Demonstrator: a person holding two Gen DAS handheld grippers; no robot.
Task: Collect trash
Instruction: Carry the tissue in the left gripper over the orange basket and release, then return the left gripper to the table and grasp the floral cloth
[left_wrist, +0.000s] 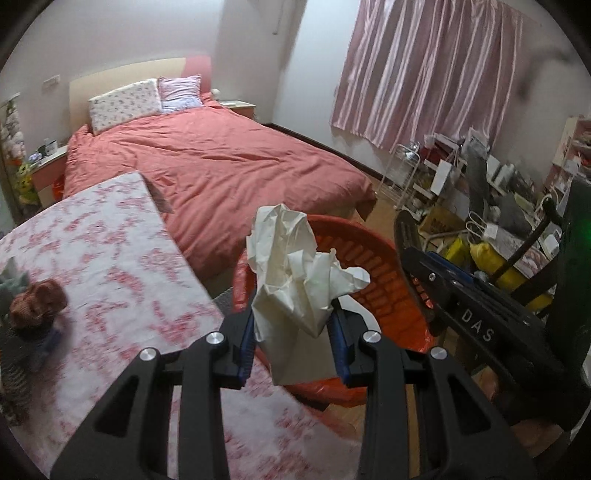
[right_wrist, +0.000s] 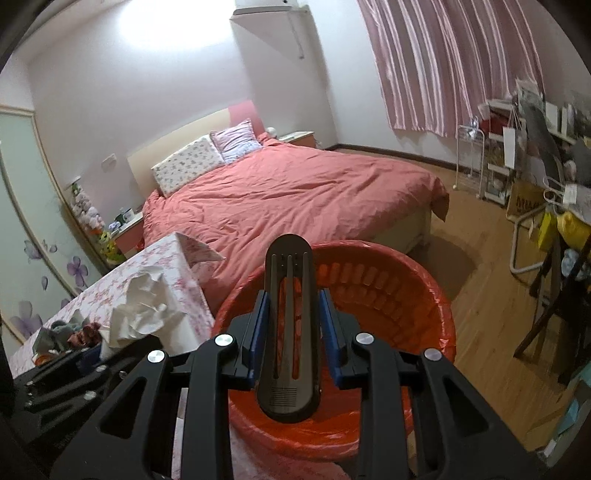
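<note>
The setting is a bedroom with a wood floor (right_wrist: 476, 295), pink striped curtains (left_wrist: 424, 74) on the far wall and one bed (left_wrist: 214, 173) under a salmon cover, carrying two pillows (left_wrist: 125, 103) at its headboard. One table (left_wrist: 110, 258) with a pink floral cloth stands at the foot of the bed, bearing a small heap of soft items at its left edge. One orange basket (right_wrist: 424, 295), lined with an orange bag, sits on the floor just beside the table. The left gripper (left_wrist: 293, 332) points downward over the table edge and basket rim, its blue pads clamped on one crumpled white tissue (left_wrist: 295, 266). The right gripper (right_wrist: 291, 328) points downward over the basket opening, its pads closed on one black slotted tool (right_wrist: 290, 325) that stands upright between them.
</note>
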